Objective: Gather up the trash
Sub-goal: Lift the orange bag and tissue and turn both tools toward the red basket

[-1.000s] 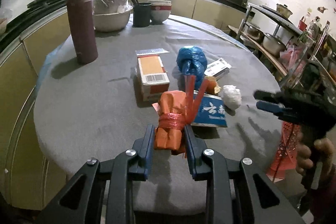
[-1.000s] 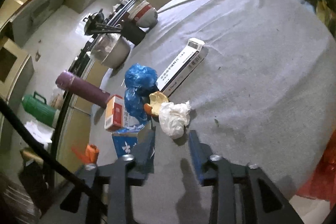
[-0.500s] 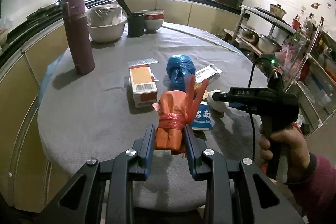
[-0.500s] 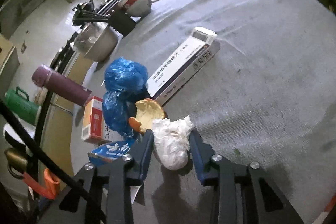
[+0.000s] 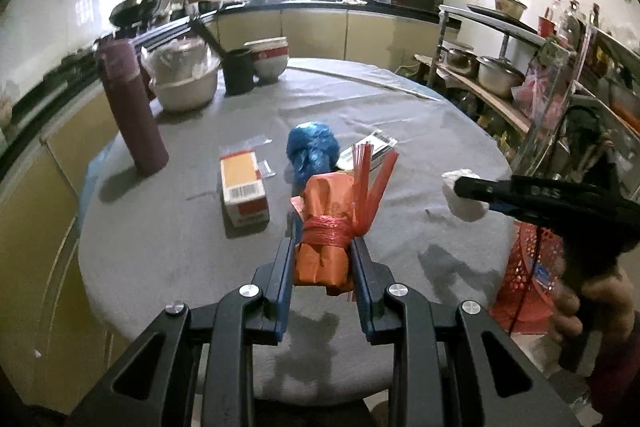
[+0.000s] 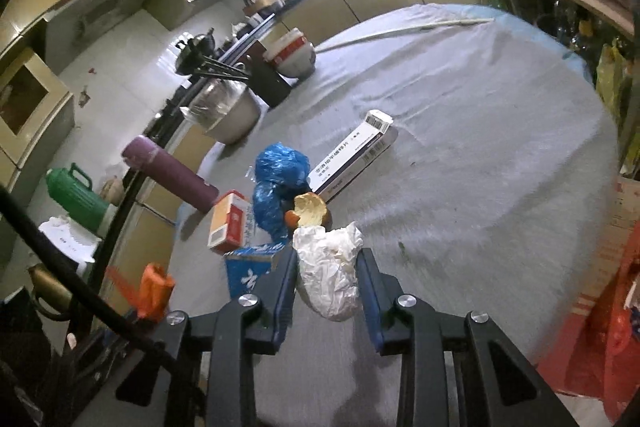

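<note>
My left gripper [image 5: 322, 247] is shut on a tied orange plastic bag [image 5: 326, 227] and holds it above the round grey table [image 5: 168, 227]. My right gripper [image 6: 326, 259] is shut on a crumpled white tissue wad [image 6: 330, 273], lifted off the table; it also shows in the left wrist view [image 5: 466, 193]. On the table lie a blue plastic bag [image 6: 280, 183], an orange peel [image 6: 309, 207], a long white medicine box [image 6: 354, 155], an orange-white carton [image 5: 243, 187] and a blue packet [image 6: 252, 267].
A maroon flask [image 5: 132, 111], a metal bowl [image 5: 184, 83], a black cup [image 5: 238, 71] and stacked bowls [image 5: 269, 59] stand at the table's far left. A red basket [image 5: 524, 279] sits on the floor at the right. Shelves with pots line the right wall.
My right gripper closed on the white tissue wad and lifted it off the table, moving right. My left gripper rose a little, still holding the orange bag.
</note>
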